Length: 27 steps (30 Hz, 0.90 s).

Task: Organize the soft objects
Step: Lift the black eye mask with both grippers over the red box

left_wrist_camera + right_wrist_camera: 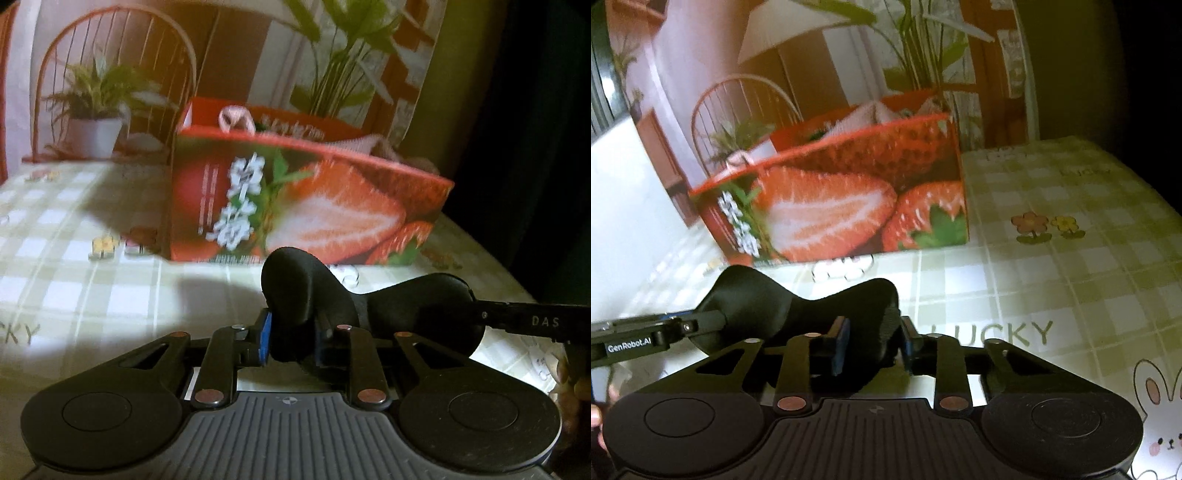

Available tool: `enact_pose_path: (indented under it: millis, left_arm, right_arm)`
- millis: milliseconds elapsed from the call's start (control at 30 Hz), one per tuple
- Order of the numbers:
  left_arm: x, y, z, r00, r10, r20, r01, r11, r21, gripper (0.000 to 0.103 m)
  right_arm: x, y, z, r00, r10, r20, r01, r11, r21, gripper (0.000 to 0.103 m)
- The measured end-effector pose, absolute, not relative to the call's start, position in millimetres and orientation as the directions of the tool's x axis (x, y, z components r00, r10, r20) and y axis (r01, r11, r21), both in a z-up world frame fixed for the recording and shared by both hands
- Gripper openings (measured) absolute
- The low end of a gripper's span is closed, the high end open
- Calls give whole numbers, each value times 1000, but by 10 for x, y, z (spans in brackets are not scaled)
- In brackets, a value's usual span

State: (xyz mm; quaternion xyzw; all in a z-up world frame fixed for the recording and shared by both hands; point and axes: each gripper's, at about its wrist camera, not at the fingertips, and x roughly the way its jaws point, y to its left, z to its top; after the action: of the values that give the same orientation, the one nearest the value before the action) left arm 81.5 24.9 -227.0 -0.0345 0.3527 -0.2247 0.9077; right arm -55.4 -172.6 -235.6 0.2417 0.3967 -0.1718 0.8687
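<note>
A black soft eye mask [369,306] hangs between my two grippers above the checked tablecloth. My left gripper [293,339] is shut on its left lobe, and the right gripper's fingers [524,314] pinch its other lobe. In the right wrist view, my right gripper [873,345] is shut on one lobe of the eye mask [798,314], and the left gripper's fingers [646,332] hold the far lobe. A red strawberry-printed box [303,206] stands open just behind, with pink soft items [236,118] inside. The box [842,199] also shows in the right wrist view.
The table wears a green checked cloth [1052,258] printed with flowers, a rabbit and the word LUCKY. A printed backdrop [110,74] of a chair and potted plants stands behind the box. Darkness lies past the table's right edge [517,273].
</note>
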Motion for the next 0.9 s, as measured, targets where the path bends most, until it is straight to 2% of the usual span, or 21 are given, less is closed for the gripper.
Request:
enact_pose_path:
  millis: [133,267,433,700,900]
  left_arm:
    - [843,257,-2004,683,-454,-571,398,888,-230,23]
    - [956,321,-1680,729,-465,-502,398,885,-242,24]
    - [1174,253,-1338,775,-457,-437,418,889,-188,24]
    - [1576,48,-1013,821,-418,-387,426,902,-70,24]
    - [1844,-29,-1025,830,-396,-393,403,913,-67,24]
  right_arm:
    - [-500,-1744,-2168,678,-104,-727,440,850,289,14]
    - [-371,-1816,-1883,736,-114,-667,389,878,278,14]
    - [-79,-1970,-1494,798,-133,-587,323,917,232,14]
    - [434,-2125,-1213,847,-173,-502,271,954,129,14]
    - [713,-2282,-1286,850,-195,-489,276,956,98,14]
